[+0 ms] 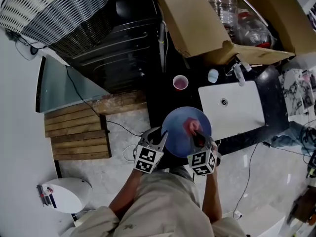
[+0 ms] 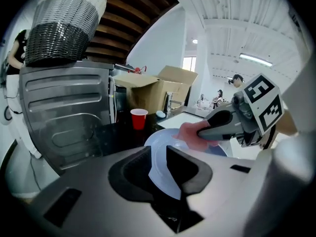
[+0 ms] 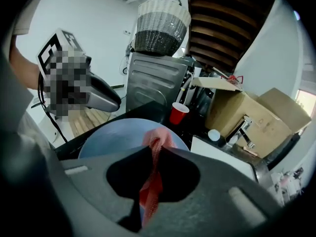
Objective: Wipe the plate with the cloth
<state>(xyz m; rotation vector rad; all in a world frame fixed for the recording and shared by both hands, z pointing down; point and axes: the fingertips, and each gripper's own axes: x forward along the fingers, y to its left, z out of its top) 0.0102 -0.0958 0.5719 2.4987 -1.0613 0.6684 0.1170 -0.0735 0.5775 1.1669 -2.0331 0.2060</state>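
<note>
A round blue plate (image 1: 180,125) is held up in the air over the black counter edge, tilted toward me. My left gripper (image 1: 164,138) is shut on its left rim; in the left gripper view the pale rim (image 2: 159,167) runs between the two dark jaws. My right gripper (image 1: 198,135) is shut on a pink-red cloth (image 1: 191,127), which lies against the plate's face. In the right gripper view the cloth (image 3: 157,144) hangs pinched between the jaws, with the plate (image 3: 113,137) behind it. From the left gripper view the cloth (image 2: 190,135) presses on the plate.
A red cup (image 1: 180,82) stands on the black counter beyond the plate. A white sink (image 1: 247,112) with a faucet lies to the right. An open cardboard box (image 1: 192,19) sits behind, and a wicker basket (image 1: 59,14) tops a dark appliance (image 1: 118,53) on the left.
</note>
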